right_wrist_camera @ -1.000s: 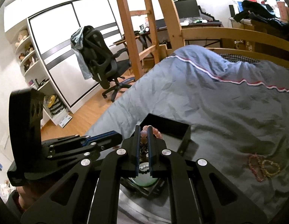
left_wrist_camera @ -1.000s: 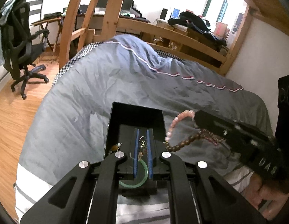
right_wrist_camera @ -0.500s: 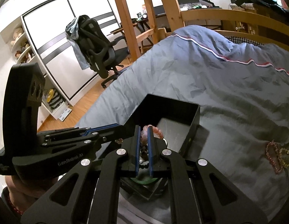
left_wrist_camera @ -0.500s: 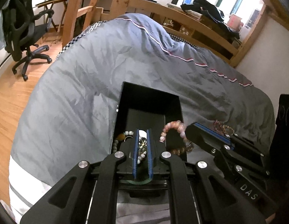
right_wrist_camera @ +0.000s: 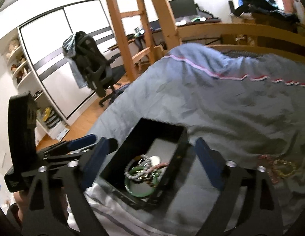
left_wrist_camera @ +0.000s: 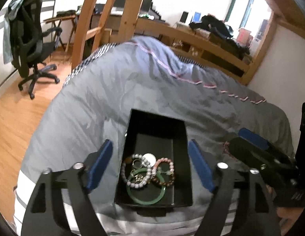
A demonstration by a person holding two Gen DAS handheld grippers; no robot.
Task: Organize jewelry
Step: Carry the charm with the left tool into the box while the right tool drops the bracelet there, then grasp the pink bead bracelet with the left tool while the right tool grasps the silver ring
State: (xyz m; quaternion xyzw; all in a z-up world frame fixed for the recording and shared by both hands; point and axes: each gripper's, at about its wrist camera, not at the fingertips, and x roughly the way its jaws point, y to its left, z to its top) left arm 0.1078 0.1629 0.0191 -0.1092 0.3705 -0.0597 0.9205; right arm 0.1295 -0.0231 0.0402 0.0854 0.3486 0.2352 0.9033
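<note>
A black open box (left_wrist_camera: 132, 129) (right_wrist_camera: 180, 137) lies on the grey duvet. Inside lie a green bangle (left_wrist_camera: 146, 198) (right_wrist_camera: 130, 188), a white bead bracelet (left_wrist_camera: 125, 175), a pink bead bracelet (left_wrist_camera: 168, 162) and a brown bead bracelet (left_wrist_camera: 164, 182). My left gripper (left_wrist_camera: 150, 167) is open, its blue pads either side of the box; it also shows in the right wrist view (right_wrist_camera: 79, 143). My right gripper (right_wrist_camera: 152, 161) is open over the box; it shows in the left wrist view (left_wrist_camera: 250, 143). More jewelry (right_wrist_camera: 280, 167) lies on the duvet at right.
The bed's wooden frame and ladder (left_wrist_camera: 105, 15) stand behind. A black office chair (left_wrist_camera: 28, 41) stands on the wood floor at left. A desk with a monitor (right_wrist_camera: 182, 5) is at the back. White shelves (right_wrist_camera: 16, 63) line the left wall.
Both grippers have opened. The pink and brown bracelets left the right gripper and now lie in the box. The left gripper let go of what it held in the box.
</note>
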